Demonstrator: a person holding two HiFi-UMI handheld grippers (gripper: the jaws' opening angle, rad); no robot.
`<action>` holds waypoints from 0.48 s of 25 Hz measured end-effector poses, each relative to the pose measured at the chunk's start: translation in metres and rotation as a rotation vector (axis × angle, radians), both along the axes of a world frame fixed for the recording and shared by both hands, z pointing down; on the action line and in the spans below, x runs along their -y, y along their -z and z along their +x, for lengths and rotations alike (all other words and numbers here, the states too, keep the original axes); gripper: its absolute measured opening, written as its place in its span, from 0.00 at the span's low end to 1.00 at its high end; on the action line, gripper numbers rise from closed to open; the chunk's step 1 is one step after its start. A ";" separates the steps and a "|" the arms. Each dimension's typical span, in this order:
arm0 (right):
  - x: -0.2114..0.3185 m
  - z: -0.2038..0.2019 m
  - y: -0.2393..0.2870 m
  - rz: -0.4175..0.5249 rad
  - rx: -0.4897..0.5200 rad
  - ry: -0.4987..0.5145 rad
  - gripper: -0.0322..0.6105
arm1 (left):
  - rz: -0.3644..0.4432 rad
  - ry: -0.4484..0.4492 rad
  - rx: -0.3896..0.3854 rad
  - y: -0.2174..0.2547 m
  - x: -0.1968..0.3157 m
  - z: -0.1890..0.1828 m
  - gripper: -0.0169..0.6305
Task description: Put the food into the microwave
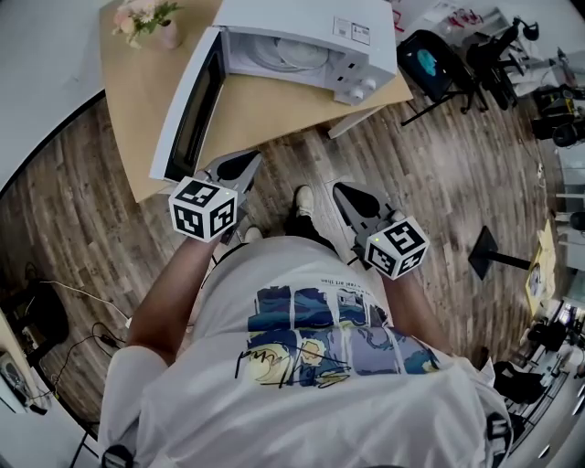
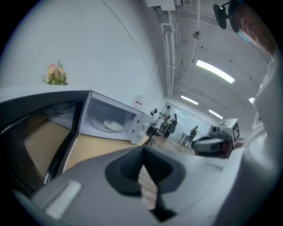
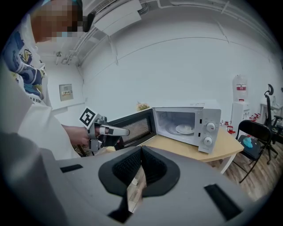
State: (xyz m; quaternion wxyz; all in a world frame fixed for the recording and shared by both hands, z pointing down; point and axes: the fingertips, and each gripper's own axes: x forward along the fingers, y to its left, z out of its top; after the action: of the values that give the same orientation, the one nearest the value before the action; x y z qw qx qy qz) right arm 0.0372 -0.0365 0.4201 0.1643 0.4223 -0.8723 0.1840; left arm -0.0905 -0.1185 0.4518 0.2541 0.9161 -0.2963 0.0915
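Head view: left gripper [image 1: 243,165] and right gripper [image 1: 346,191] are held side by side before the table [image 1: 265,108], short of the microwave [image 1: 315,27], whose door [image 1: 186,111] stands wide open. Each gripper's jaws are pressed together with nothing between them. A white plate [image 3: 185,129] lies inside the microwave; whether food is on it cannot be made out.

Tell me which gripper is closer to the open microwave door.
Left. The left gripper is just below the microwave door in the head view; the right gripper is farther right, over the floor.

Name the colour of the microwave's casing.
White; the microwave shows best in the right gripper view.
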 end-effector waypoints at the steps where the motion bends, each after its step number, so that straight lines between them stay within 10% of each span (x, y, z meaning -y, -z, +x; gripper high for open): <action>1: -0.002 -0.002 0.000 0.001 -0.002 0.000 0.06 | 0.001 -0.002 -0.001 0.000 -0.002 -0.003 0.04; 12: -0.020 -0.020 0.005 0.017 -0.044 0.004 0.06 | 0.008 -0.020 -0.027 0.004 -0.023 -0.016 0.04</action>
State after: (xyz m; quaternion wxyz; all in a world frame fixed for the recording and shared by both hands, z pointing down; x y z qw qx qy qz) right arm 0.0167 -0.0166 0.4148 0.1802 0.4257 -0.8709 0.1668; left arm -0.1061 -0.0956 0.4482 0.2534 0.9213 -0.2838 0.0804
